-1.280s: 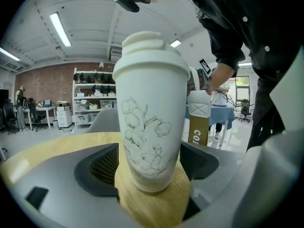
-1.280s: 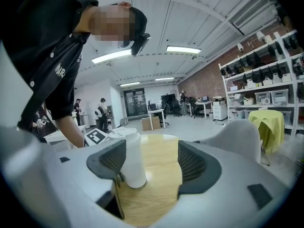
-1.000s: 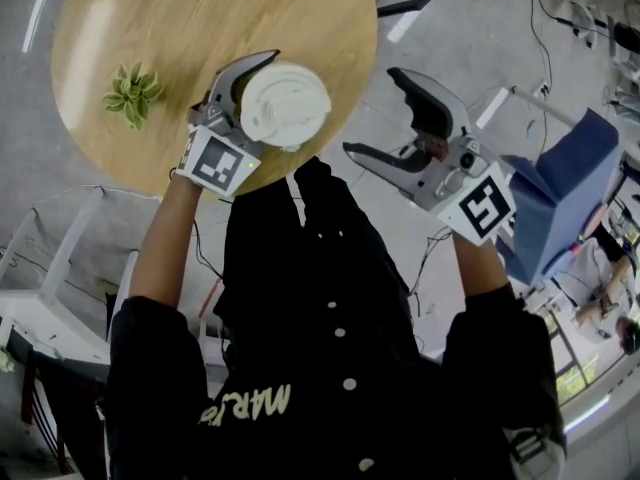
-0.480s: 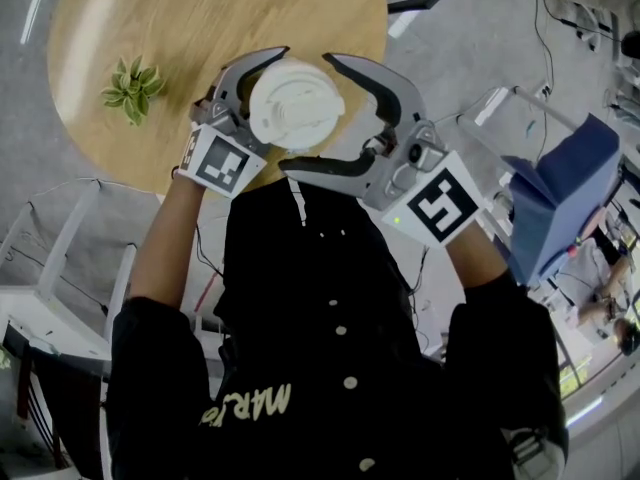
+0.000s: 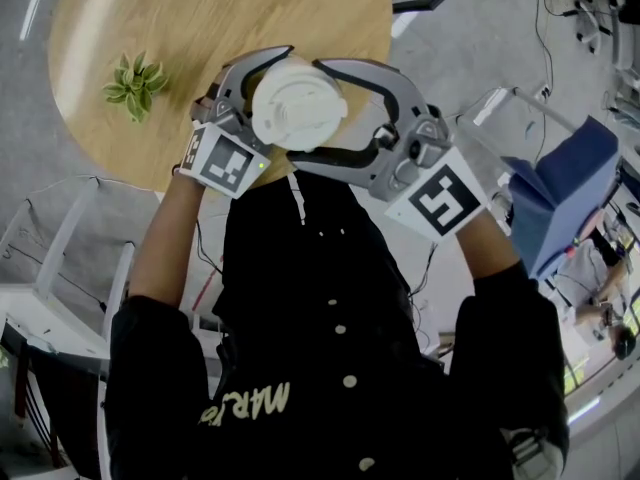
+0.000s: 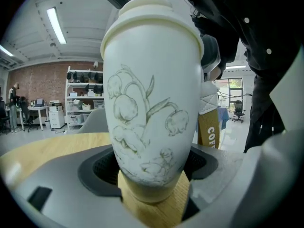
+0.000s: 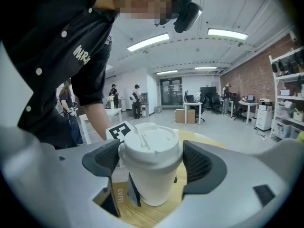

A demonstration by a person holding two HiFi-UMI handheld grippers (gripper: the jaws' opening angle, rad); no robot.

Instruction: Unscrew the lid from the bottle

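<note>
Brown card (image 7: 116,194) beside bottle (image 7: 152,175): "COFFE" (end hidden). Black shirt (image 5: 330,368): "MAR", remainder unclear.

A round wooden worktop (image 5: 150,28) carries a small green plant (image 5: 133,86) near its left edge. Off to the right, on the grey floor (image 5: 470,58), stands a blue box-like thing (image 5: 560,193), with cables (image 5: 545,48) nearby. Shelves (image 6: 85,96) line a brick wall (image 6: 38,87).
</note>
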